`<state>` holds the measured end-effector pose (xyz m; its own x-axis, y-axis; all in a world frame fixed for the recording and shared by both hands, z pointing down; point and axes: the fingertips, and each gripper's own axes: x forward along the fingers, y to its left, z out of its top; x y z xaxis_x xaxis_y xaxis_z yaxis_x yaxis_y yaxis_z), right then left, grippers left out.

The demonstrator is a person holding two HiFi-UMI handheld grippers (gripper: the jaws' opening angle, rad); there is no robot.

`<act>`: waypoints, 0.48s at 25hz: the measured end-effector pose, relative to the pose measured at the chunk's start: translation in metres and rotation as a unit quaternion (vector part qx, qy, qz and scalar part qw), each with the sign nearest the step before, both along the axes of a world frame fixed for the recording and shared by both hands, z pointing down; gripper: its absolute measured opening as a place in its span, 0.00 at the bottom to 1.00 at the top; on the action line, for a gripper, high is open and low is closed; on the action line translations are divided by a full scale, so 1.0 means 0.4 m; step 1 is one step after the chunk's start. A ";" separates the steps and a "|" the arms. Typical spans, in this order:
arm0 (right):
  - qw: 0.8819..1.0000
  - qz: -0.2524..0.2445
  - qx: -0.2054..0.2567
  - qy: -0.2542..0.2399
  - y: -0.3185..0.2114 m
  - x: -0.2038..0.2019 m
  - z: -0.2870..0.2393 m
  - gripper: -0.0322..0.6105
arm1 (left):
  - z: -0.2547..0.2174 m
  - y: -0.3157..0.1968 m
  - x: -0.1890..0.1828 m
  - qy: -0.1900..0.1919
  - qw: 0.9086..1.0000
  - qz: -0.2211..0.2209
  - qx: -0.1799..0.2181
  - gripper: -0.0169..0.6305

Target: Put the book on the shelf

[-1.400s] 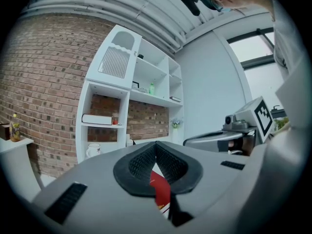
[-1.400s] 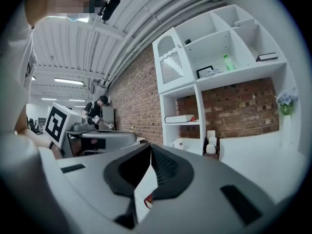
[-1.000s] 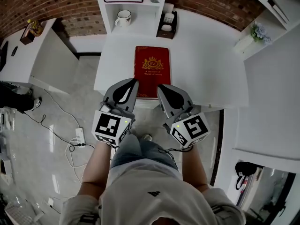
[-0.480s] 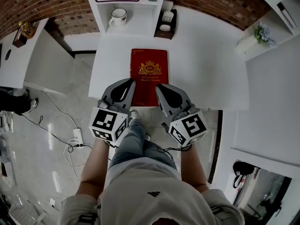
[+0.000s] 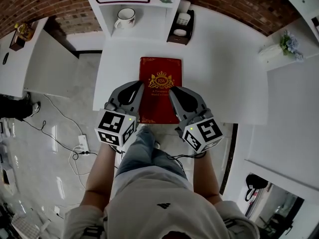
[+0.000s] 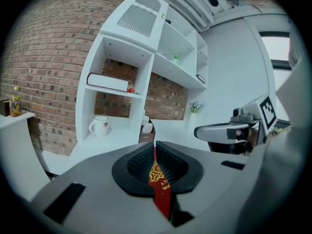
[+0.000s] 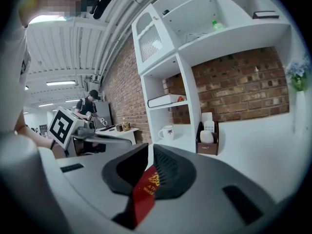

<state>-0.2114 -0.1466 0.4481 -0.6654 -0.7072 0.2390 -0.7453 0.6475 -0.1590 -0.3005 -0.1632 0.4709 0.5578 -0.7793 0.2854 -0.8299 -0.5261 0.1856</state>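
**Head view.** The book [image 5: 159, 78], red with a gold crest, lies flat and face up on the white table [image 5: 224, 73], its near end at the table's front edge. The left gripper [image 5: 136, 88] hangs over the book's left margin and the right gripper [image 5: 174, 91] over its right margin. The shelf [image 5: 149, 23] stands at the far end of the table, well apart from the book, and holds a mug [image 5: 125, 18] in its lower bay.

**Left gripper view.** The left gripper [image 6: 155, 149] has its jaws drawn together. Only a thin strip of the book [image 6: 160, 182] shows through the slit, so nothing is clamped.

**Right gripper view.** The right gripper [image 7: 147, 155] has just been opening its jaws, which now stand slightly parted. The book [image 7: 145, 191] shows through the gap, but the pads do not press on it. Whether its edge sits between them is hard to judge from this angle.

**Step in hand.** This is judged to be the approach to the pick-up, and the book is not yet lifted. The next move probably calls for both grippers to open onto the book's side edges and close evenly. They can then raise it level and carry it forward to a free bay of the shelf [image 7: 187, 106].
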 end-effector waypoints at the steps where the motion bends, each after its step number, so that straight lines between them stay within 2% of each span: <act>1: 1.000 0.000 -0.002 0.001 -0.010 0.001 0.005 0.11 | 0.007 -0.010 -0.002 0.001 1.000 0.000 -0.005 0.05; 9: 1.000 0.007 -0.027 0.011 -0.084 0.029 0.051 0.13 | 0.073 -0.081 -0.021 0.007 0.999 -0.003 -0.054 0.05; 12: 0.999 0.009 -0.041 0.015 -0.107 0.039 0.075 0.14 | 0.111 -0.098 -0.025 0.009 0.996 0.002 -0.085 0.10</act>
<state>-0.1956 -0.1896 0.4780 -0.6440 -0.6965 0.3165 -0.7622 0.6194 -0.1879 -0.3105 -0.2025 0.5154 0.5679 -0.7176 0.4031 -0.8230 -0.4896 0.2880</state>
